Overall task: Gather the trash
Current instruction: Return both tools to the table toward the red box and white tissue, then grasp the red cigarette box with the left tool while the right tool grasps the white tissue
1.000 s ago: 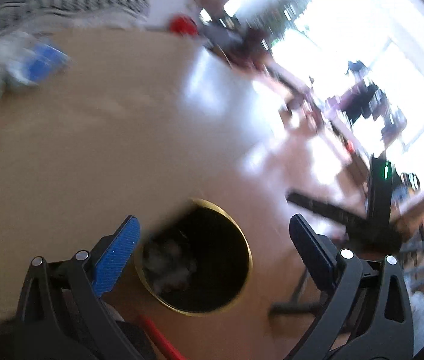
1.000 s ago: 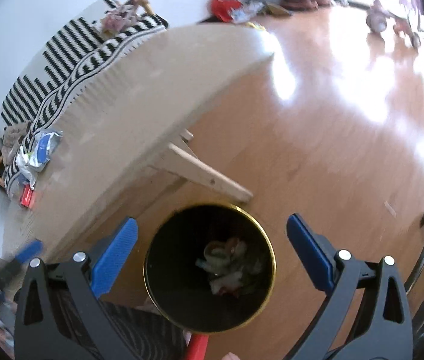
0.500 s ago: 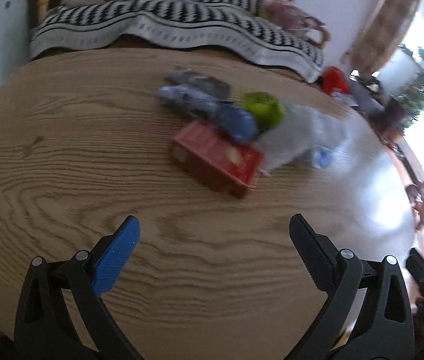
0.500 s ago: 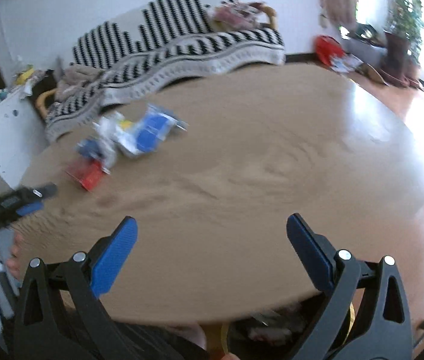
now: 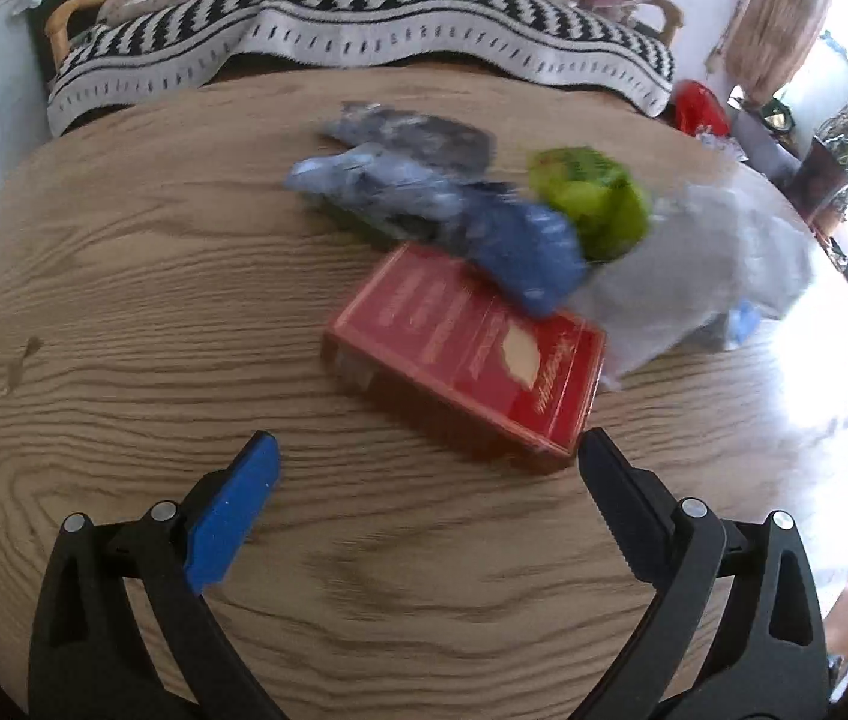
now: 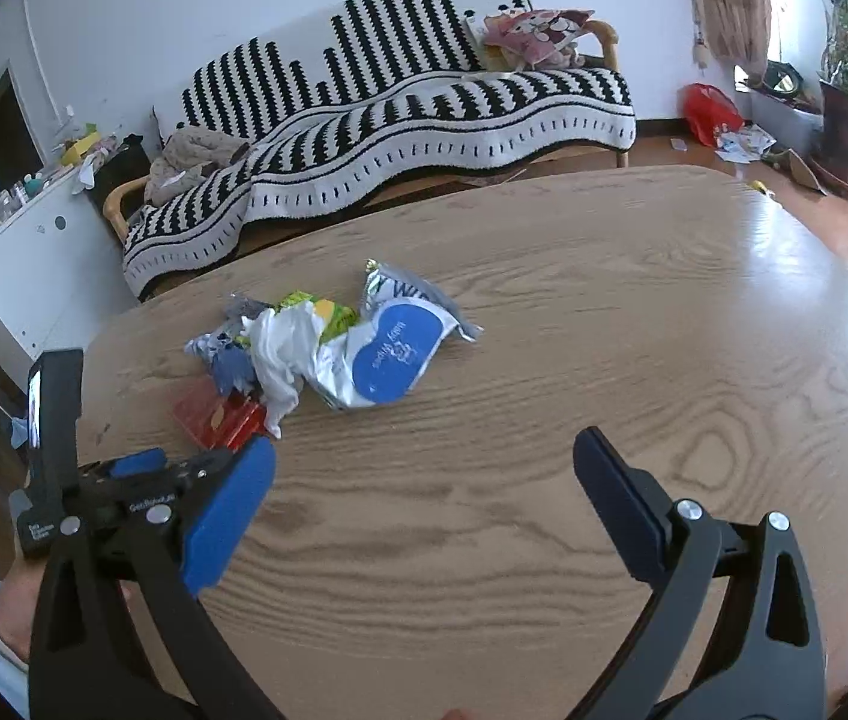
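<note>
A heap of trash lies on the wooden table (image 5: 123, 312). A red box (image 5: 466, 354) is nearest my left gripper (image 5: 424, 468), which is open just short of it, with nothing between its fingers. Behind the box are blue crumpled wrappers (image 5: 454, 216), a green packet (image 5: 595, 201) and a grey-white bag (image 5: 706, 264). In the right wrist view the same heap shows the red box (image 6: 216, 417), white crumpled tissue (image 6: 282, 354) and a silver-and-blue pouch (image 6: 393, 354). My right gripper (image 6: 424, 474) is open above bare table, well short of the heap. The left gripper (image 6: 141, 474) appears at its lower left.
A sofa under a black-and-white striped blanket (image 6: 424, 102) stands behind the table. A white cabinet (image 6: 21, 264) is at the left, a red bag (image 6: 709, 111) and plants at the right. The table's rounded edge (image 6: 832, 276) drops to a shiny wooden floor.
Both grippers swung up from over the black gold-rimmed bin on the floor to face the table. The left has closed in on the red box.
</note>
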The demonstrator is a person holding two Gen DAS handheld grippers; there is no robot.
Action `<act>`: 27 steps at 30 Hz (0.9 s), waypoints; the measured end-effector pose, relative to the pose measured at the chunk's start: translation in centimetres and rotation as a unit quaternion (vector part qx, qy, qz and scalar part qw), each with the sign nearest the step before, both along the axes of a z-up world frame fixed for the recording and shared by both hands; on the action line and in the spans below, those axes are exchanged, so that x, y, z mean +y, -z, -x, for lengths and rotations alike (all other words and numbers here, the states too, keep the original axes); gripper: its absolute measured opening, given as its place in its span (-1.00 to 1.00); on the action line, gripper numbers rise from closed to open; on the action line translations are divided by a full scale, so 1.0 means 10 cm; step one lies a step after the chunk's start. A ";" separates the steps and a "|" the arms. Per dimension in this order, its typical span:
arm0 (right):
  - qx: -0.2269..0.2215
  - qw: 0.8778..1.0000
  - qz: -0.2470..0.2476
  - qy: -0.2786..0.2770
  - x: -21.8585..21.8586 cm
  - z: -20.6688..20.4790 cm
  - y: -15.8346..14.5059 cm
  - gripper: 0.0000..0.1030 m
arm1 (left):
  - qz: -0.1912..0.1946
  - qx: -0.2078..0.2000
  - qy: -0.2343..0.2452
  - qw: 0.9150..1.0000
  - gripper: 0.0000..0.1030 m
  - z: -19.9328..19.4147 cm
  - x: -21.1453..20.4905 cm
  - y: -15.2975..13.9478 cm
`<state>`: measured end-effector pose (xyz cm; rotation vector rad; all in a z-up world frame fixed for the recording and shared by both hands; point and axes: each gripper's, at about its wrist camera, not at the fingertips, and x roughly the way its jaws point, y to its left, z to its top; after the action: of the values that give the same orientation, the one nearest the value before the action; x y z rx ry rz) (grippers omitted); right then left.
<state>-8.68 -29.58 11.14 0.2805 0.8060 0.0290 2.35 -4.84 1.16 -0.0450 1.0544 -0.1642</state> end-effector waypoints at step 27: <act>0.023 0.996 -0.022 -0.083 0.64 -1.06 0.25 -0.21 | -0.067 0.005 -0.051 0.996 0.76 -0.39 0.13 0.05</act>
<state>1.92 -23.14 8.67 0.2555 0.8730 0.1979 6.23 -3.49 0.71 0.0217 1.0678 -0.0004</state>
